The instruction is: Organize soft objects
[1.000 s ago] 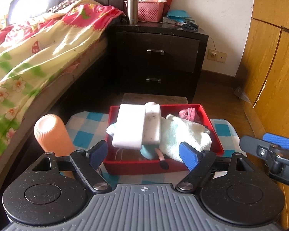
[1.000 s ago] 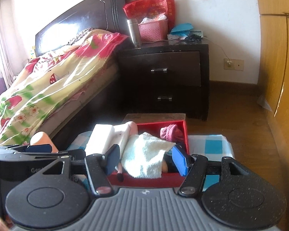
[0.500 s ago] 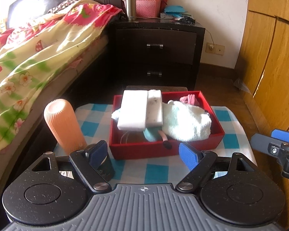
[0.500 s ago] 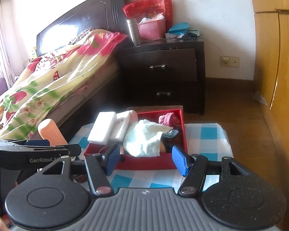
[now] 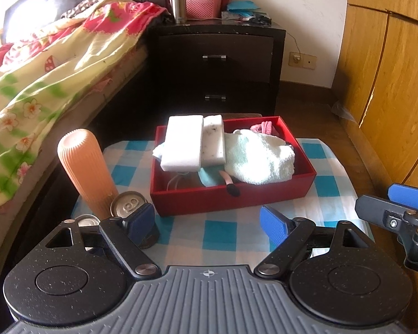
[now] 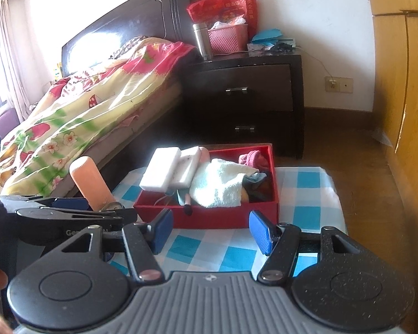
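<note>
A red box [image 5: 231, 196] [image 6: 209, 218] stands on a small table with a blue-and-white checked cloth [image 5: 220, 235] [image 6: 306, 192]. Inside lie two white sponge blocks [image 5: 184, 142] [image 6: 161, 172], a pale towel [image 5: 257, 158] [image 6: 218, 185], a pink cloth [image 5: 262, 126] [image 6: 252, 158] at the far end and a small brush [image 5: 230, 185]. My left gripper [image 5: 207, 221] hangs open in front of the box, nothing between its pads. My right gripper [image 6: 209, 226] is also open and empty, just short of the box's near wall.
An orange ribbed bottle [image 5: 83, 169] [image 6: 89, 179] and two drink cans [image 5: 126, 204] stand left of the box. A bed with a flowered quilt [image 5: 41, 83] runs along the left, a dark nightstand [image 5: 220, 66] behind, wooden wardrobe doors [image 5: 390, 83] on the right.
Both grippers have drawn back from the box, so it looks smaller and more checked cloth shows. The cans have come into the left wrist view. Nothing in the box moved.
</note>
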Tool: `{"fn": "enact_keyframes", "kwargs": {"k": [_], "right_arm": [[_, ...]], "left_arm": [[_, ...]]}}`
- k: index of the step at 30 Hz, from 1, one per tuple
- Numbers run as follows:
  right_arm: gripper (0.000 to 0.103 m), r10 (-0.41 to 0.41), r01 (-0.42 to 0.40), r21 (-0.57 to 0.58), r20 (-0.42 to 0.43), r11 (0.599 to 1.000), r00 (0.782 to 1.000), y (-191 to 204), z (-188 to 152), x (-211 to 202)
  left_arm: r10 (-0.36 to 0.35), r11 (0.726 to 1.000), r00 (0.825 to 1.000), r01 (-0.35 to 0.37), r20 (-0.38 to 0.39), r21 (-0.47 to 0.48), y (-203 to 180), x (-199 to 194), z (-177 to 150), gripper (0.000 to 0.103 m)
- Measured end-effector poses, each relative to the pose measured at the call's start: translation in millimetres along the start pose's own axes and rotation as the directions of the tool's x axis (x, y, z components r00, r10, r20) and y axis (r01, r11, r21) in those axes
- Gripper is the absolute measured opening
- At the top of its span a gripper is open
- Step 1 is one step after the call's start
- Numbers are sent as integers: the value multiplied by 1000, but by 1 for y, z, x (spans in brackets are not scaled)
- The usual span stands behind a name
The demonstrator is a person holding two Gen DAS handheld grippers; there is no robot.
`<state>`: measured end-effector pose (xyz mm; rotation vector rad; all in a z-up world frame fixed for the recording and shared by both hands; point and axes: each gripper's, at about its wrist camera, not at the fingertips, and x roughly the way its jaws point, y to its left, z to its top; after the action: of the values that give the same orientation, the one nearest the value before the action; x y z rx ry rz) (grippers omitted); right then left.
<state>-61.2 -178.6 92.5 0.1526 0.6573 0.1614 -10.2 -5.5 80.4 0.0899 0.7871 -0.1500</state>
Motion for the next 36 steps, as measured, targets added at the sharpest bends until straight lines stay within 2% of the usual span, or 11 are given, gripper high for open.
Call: {"fn": "enact_keyframes", "kwargs": {"k": [12, 36], "right_arm": [[39, -54, 54, 3, -2, 999, 999, -2, -2, 9], [39, -86, 86, 16, 11, 996, 996, 0, -4, 15]], "left_arm": [[-16, 1000, 1000, 16, 1, -3, -5, -3, -4, 82], [-37, 999, 999, 37, 4, -17, -10, -4, -4, 82]]}}
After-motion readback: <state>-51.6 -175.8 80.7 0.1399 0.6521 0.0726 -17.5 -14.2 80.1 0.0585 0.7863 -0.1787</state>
